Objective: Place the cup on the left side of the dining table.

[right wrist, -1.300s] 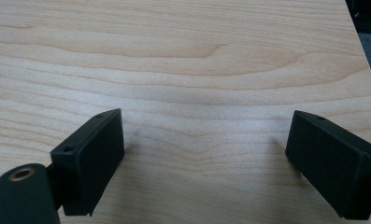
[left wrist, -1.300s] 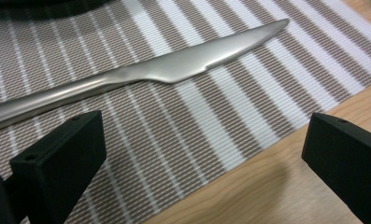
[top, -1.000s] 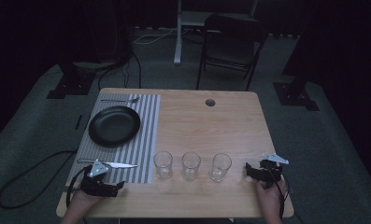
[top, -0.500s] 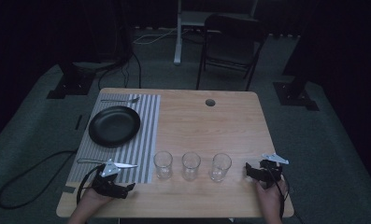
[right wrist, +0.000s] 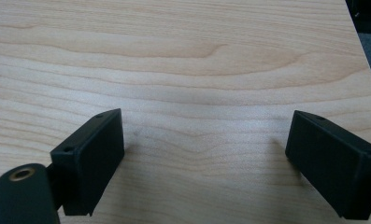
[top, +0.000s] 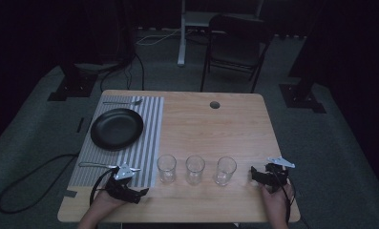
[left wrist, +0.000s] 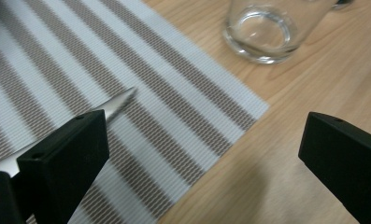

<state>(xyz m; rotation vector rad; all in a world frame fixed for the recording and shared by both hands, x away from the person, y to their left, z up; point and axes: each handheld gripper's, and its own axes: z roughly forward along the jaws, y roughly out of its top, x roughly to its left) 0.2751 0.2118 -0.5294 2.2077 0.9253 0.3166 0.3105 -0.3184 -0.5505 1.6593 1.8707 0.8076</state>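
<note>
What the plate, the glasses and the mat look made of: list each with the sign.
Plate: black with a dull sheen, maybe glazed ceramic or plastic; cannot tell which.
Glasses: clear glass by the look, see-through with a thick base in the left gripper view.
Mat: woven, probably vinyl or fabric; ribbed grey and white stripes.

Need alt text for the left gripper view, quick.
The left gripper, jaws wide open, hangs over the corner of a striped placemat on a wooden table. A knife tip lies on the mat beside one jaw; an empty glass stands beyond.
</note>
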